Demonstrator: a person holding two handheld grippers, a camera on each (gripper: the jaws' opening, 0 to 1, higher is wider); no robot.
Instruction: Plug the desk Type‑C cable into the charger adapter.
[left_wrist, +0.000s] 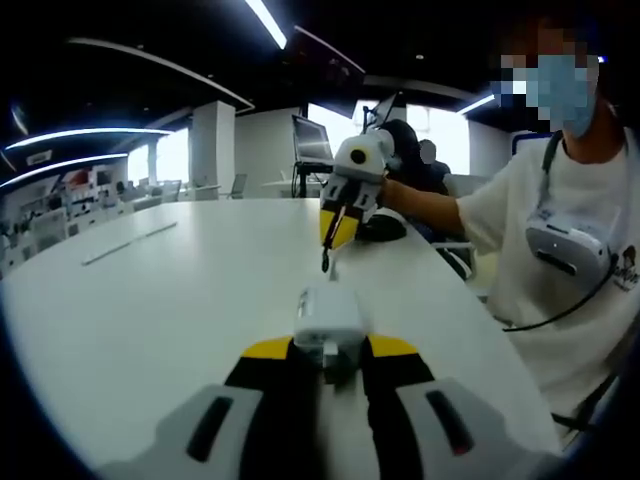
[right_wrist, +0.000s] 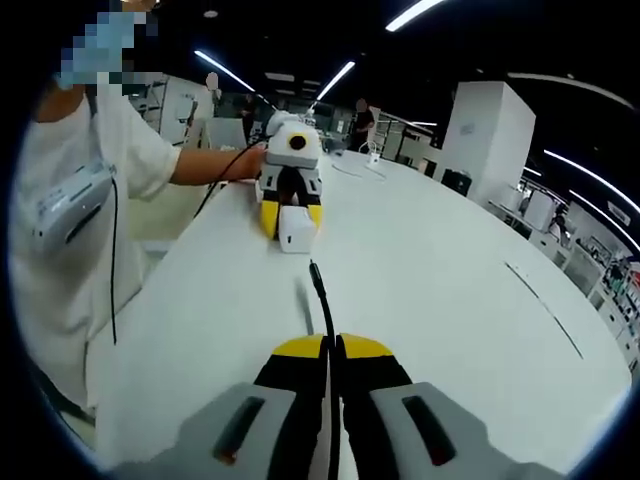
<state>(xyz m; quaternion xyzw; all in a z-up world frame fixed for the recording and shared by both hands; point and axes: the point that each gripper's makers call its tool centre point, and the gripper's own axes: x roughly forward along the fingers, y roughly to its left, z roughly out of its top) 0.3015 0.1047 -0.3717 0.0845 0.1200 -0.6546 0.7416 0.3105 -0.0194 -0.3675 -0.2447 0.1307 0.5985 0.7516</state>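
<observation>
A large, smooth white table (left_wrist: 150, 290) stretches across an open-plan office. Long strip lights (right_wrist: 425, 10) run along the dark ceiling. A broad white square column (right_wrist: 485, 135) stands beyond the table, bright windows (left_wrist: 445, 135) glow at the far wall, and a dark monitor (left_wrist: 311, 140) sits nearby.

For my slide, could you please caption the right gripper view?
Right tongs hold thin black cable, aimed at white boxy adapter in left tongs.

The adapter's (left_wrist: 328, 318) rear end is hidden between the left gripper's (left_wrist: 330, 352) jaws at 6 o'clock. The cable's (right_wrist: 322, 300) tail vanishes between the right gripper's (right_wrist: 333, 352) closed jaws. Its plug tip is too small to read. The person (left_wrist: 560, 230) is cut off at 3 o'clock.
</observation>
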